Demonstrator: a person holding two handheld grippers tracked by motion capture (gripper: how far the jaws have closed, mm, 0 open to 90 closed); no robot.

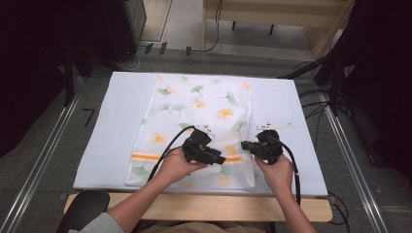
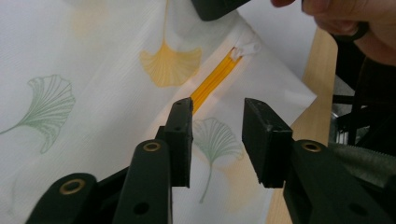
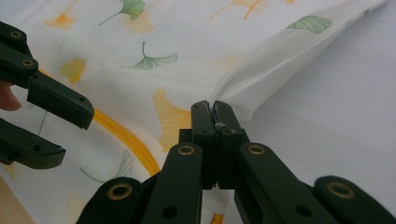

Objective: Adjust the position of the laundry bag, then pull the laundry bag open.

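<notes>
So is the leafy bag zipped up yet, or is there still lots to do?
Done: the right hand-held gripper has pinched the edge of the white mesh bag with ginkgo-leaf print. In hand: the left hand-held gripper hovers open over the orange zip. Left: grabbing the small white zip pull and sliding it.

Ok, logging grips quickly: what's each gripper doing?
Left gripper: open over the mesh bag, near its orange zipper.
Right gripper: closed, pinching the bag's edge.
</notes>
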